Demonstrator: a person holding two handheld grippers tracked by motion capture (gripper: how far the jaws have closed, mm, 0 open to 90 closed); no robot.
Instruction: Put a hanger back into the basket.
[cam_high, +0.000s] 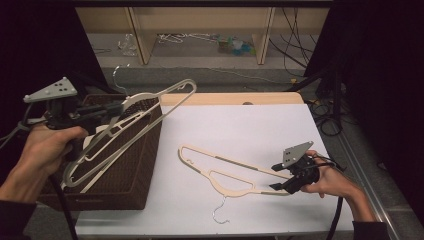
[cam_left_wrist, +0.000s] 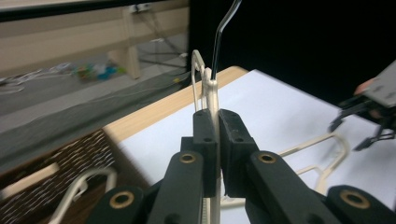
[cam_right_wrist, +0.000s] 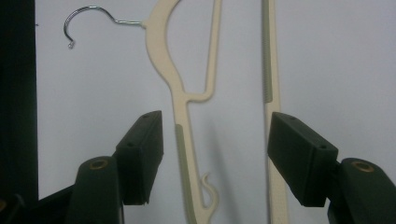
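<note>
Our left fingers (cam_left_wrist: 205, 140) are clamping a hanger (cam_high: 145, 117) above the basket (cam_high: 135, 170); the right gripper (cam_right_wrist: 215, 154) is gaping. We are straddling the second hanger (cam_right_wrist: 184, 135) on the table (cam_high: 240, 125).

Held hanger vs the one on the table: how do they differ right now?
The held hanger is up in the air, tilted over the wicker basket; the table hanger lies flat on the white sheet. The left gripper is shut on the held hanger; the right gripper has open jaws straddling the table hanger's end, not clamping it. Both are cream plastic with metal hooks.
</note>
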